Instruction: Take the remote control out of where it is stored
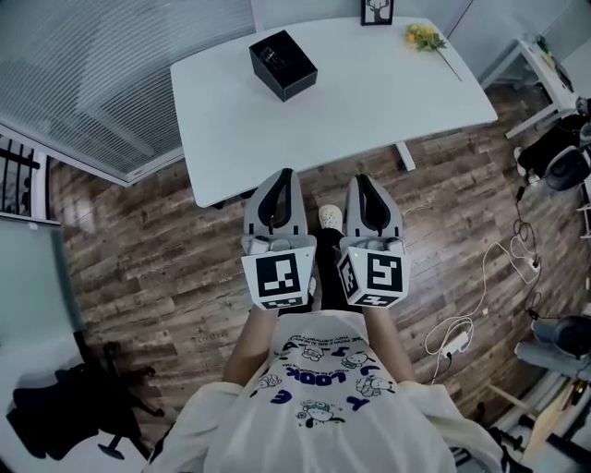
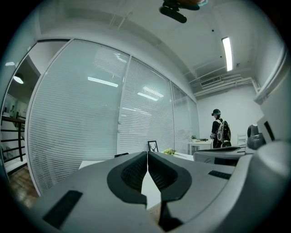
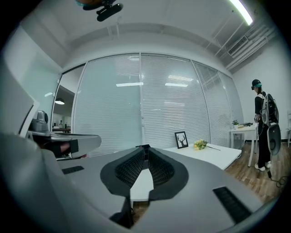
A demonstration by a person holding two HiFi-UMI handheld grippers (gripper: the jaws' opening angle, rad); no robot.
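Left gripper point(image 1: 284, 177) at my 11, jaws pressed together, empty | right gripper point(image 1: 362, 181) at 1, jaws closed on nothing | white table point(image 1: 369, 106) ahead at 12 | black box point(image 1: 283, 64) on it at 11; remote control not visible to me | yellow flowers point(image 1: 422, 37) at 1, picture frame point(image 1: 376, 11) at far edge

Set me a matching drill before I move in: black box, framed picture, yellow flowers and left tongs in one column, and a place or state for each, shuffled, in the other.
1 black box
2 framed picture
3 yellow flowers
4 left tongs

A shut, nothing between them
B far right corner of the white table
C left half of the tabletop
D upright at the table's far edge

Pairs: 1-C, 2-D, 3-B, 4-A
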